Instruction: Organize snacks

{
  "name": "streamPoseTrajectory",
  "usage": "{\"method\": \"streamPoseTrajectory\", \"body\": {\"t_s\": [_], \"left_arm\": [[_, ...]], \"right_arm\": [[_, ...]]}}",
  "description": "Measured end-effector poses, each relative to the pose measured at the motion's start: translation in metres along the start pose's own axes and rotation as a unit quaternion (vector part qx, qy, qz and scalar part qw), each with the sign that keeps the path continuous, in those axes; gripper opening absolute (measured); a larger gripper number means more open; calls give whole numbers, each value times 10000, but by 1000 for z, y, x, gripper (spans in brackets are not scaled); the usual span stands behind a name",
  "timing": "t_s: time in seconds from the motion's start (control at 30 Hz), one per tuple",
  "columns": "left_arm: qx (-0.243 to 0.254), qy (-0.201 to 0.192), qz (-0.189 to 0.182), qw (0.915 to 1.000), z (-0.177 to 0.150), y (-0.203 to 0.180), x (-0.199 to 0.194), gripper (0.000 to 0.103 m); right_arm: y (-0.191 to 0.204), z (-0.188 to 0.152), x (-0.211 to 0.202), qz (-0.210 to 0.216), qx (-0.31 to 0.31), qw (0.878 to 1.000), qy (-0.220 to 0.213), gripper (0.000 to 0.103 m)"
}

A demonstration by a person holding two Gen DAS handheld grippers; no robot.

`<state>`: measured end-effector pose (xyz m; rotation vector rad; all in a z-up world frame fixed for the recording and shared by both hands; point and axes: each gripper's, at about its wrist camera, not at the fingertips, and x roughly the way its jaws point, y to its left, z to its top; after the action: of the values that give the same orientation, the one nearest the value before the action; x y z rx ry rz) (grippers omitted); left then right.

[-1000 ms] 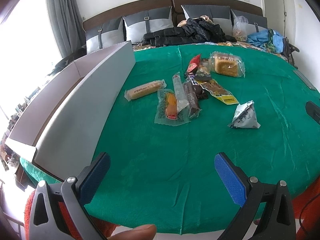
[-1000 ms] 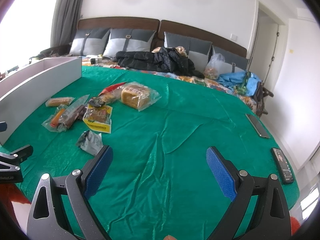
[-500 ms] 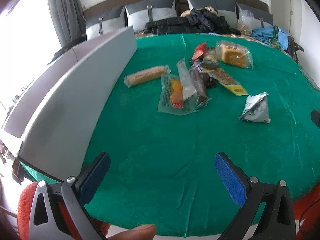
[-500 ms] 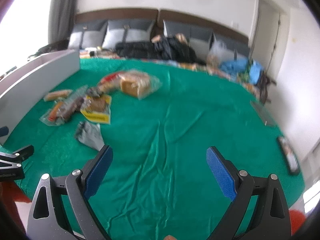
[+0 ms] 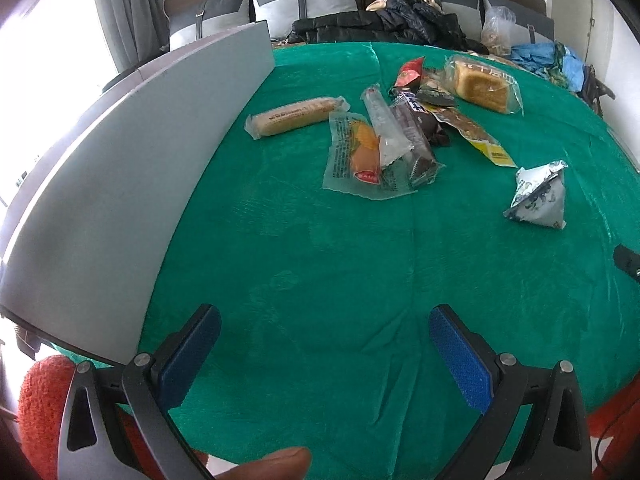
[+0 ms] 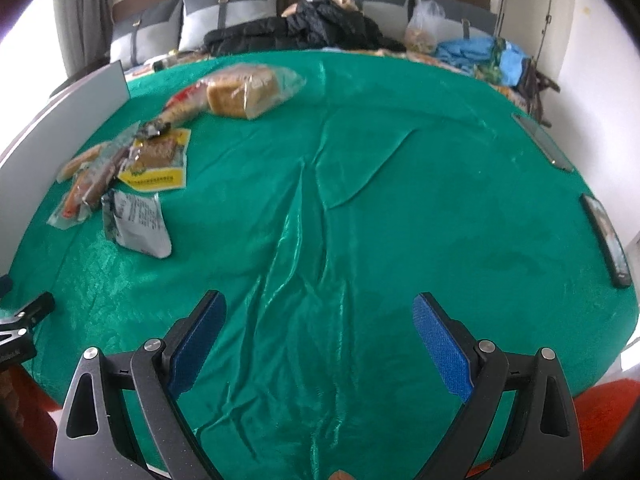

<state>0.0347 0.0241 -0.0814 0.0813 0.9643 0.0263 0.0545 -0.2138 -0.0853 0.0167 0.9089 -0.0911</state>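
Observation:
Wrapped snacks lie in a loose pile on a green cloth: a long bread roll [image 5: 296, 115], a clear sausage pack [image 5: 360, 152], a dark bar [image 5: 414, 136], a yellow-edged pack [image 5: 476, 136], a bagged bread loaf [image 5: 482, 84] and a white triangular pack [image 5: 540, 196]. The loaf [image 6: 244, 92], yellow pack [image 6: 158, 164] and white pack [image 6: 136, 220] also show in the right wrist view. A grey open box [image 5: 132, 176] stands left of the pile. My left gripper [image 5: 324, 344] and right gripper [image 6: 320, 332] are open and empty, near the table's front edge.
Two phones [image 6: 606, 240] [image 6: 542, 142] lie at the table's right edge. A bed with pillows, a black jacket [image 5: 380, 20] and bags lies behind the table. The cloth [image 6: 320, 200] is wrinkled in the middle.
Both grippers have moved forward over the table and tilted down toward it; the snacks look closer. Both stay open and empty.

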Motion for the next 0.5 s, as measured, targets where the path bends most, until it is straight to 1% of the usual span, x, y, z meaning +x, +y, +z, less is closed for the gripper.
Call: {"method": "streamPoseTrajectory", "body": {"t_s": [0.13, 0.23, 0.5], "left_arm": [[-130, 51, -123, 9998, 0, 3, 2, 103], [-307, 148, -288, 9990, 1, 8, 6, 103], [-289, 223, -329, 9988, 3, 8, 8, 103]], "right_arm": [[-1, -2, 8, 44, 21, 9998, 172, 96], [-2, -2, 12, 73, 48, 9995, 291, 96], [-1, -4, 12, 139, 55, 9998, 138, 97]]}}
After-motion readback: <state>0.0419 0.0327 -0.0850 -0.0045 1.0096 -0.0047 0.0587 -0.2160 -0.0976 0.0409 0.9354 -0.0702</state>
